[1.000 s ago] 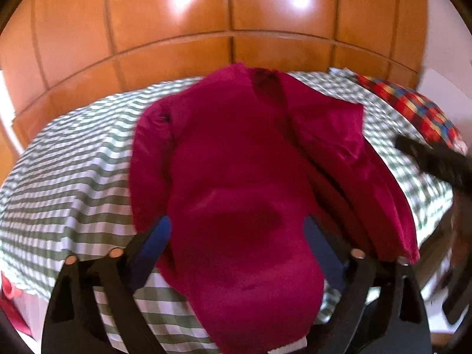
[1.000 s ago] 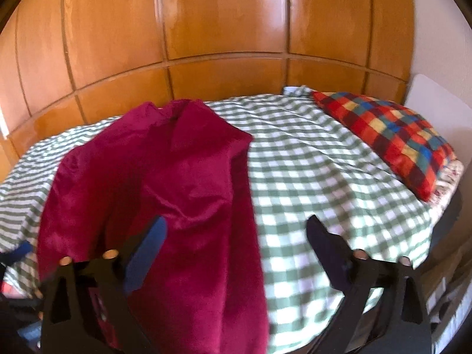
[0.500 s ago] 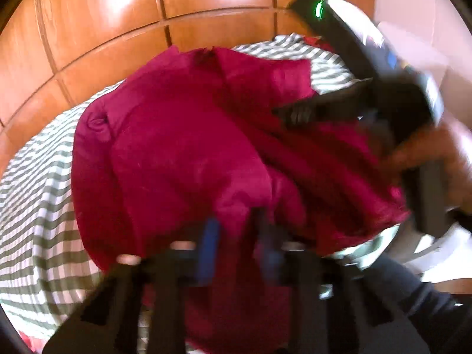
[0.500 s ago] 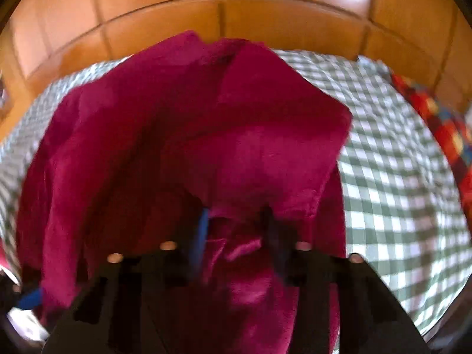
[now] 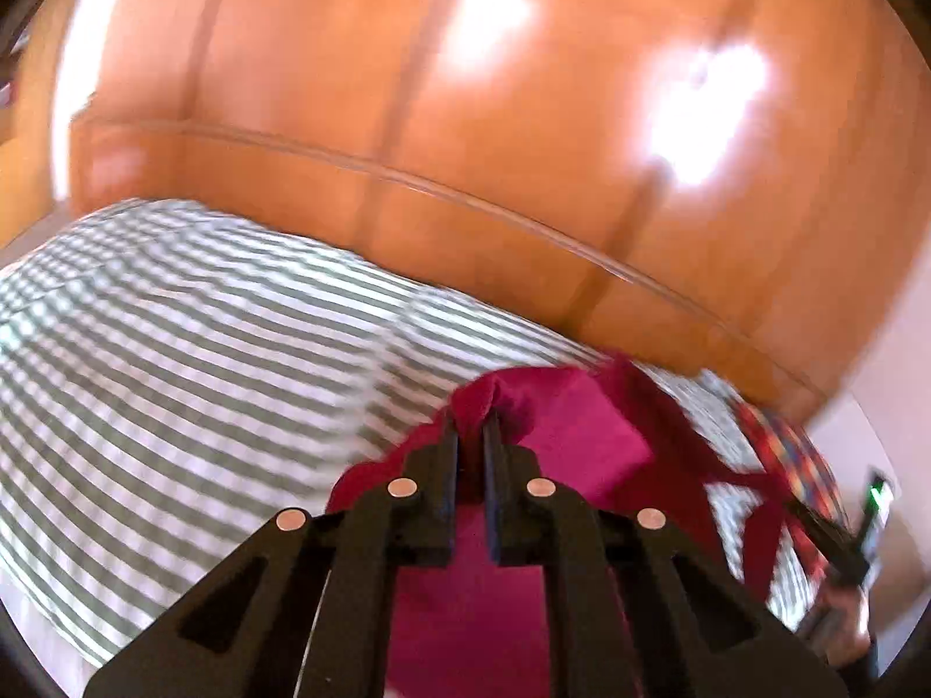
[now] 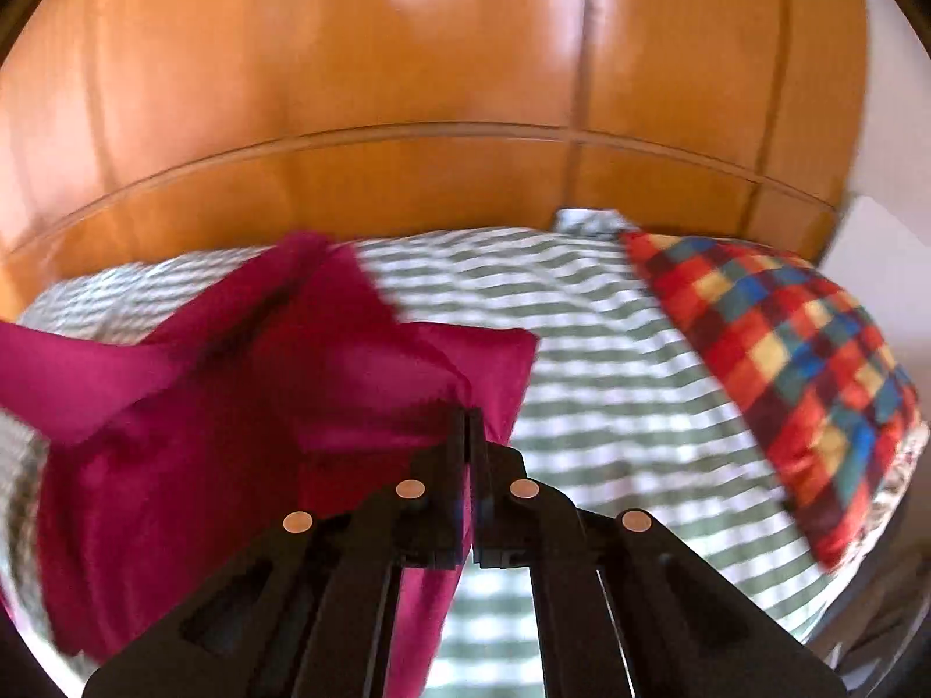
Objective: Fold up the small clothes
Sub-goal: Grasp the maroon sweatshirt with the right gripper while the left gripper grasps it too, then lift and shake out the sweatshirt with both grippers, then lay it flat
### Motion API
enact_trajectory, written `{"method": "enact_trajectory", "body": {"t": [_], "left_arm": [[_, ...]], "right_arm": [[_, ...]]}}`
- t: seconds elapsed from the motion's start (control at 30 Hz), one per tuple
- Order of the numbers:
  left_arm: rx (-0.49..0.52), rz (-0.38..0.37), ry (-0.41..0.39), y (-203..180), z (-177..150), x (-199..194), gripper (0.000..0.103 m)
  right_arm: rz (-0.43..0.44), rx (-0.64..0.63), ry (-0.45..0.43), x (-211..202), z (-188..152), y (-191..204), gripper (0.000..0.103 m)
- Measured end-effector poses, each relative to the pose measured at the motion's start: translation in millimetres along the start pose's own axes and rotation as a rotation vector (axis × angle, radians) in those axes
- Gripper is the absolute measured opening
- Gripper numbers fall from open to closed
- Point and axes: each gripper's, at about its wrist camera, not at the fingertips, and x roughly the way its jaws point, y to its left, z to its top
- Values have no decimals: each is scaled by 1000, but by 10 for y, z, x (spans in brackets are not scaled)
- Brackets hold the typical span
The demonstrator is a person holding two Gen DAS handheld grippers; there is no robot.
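A dark red garment (image 5: 558,442) is lifted off the green-and-white checked bed cover (image 5: 174,360). My left gripper (image 5: 471,424) is shut on a bunched edge of it, and the cloth trails down and to the right. In the right wrist view the same red garment (image 6: 233,384) stretches away to the left, and my right gripper (image 6: 470,419) is shut on its near right corner. The other gripper tool (image 5: 838,552) shows at the far right of the left wrist view, held by a hand. Both views are motion-blurred.
A glossy wooden headboard wall (image 6: 407,87) rises behind the bed. A multicoloured checked pillow (image 6: 785,360) lies on the right side of the bed cover (image 6: 611,360). The bed's near edge drops off at the lower right.
Both grippers went from wide open over the flat garment to shut on its cloth. The left one swung left and up, pulling the garment off the cover; the right one lifted its corner.
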Motion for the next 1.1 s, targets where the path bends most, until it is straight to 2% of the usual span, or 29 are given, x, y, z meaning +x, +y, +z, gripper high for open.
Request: {"method": "enact_trajectory", "body": {"t": [0.03,0.17,0.23,0.3,0.37,0.4,0.43,0.47,0.5,0.53,0.57,0.6,0.63,0.7,0.8,0.87,0.9,1.0,1.1], "left_arm": [[-32,69,-2,166,145,111,6],[-88,261,18,553,590,581,6],[-131,321,38,678,738,773,6],[-141,419,57,765,883,1005,7],[-151,515,73,813,956,1132,15],[-149,537,83,819,983,1180,21],[-147,552,89,823,997,1234,35],[-144,565,84,816,983,1225,43],[-133,566,79,806,960,1215,47],[-117,561,79,778,932,1192,57],[-94,543,79,738,850,1152,59],[-77,517,86,695,782,1102,59],[-55,480,101,641,682,1042,58],[3,369,135,518,347,896,58],[49,186,233,326,-184,720,58],[57,55,297,202,-574,575,58],[58,-11,335,127,-775,503,58],[66,-130,403,-92,-1208,324,58],[40,-210,447,-255,-1504,262,58]], "right_arm": [[-22,21,6,77,82,-127,0],[-119,87,50,471,371,-533,0],[-147,118,84,689,501,-693,0],[-199,126,110,916,616,-797,0],[-230,145,138,1115,699,-883,0],[-243,155,147,1174,726,-902,0],[-252,164,151,1239,763,-947,2],[-254,171,152,1281,805,-984,6],[-260,177,156,1289,834,-1000,31],[-268,190,152,1278,857,-1035,65],[-278,209,132,1223,866,-1068,76],[-273,225,96,1129,852,-1089,80],[-257,226,84,1080,836,-1093,80],[-172,194,109,945,692,-1027,80],[6,155,179,729,285,-829,80],[128,123,249,612,-30,-642,77],[183,110,280,557,-179,-550,70],[356,77,409,394,-694,-199,58],[437,2,456,214,-1062,142,51]]}}
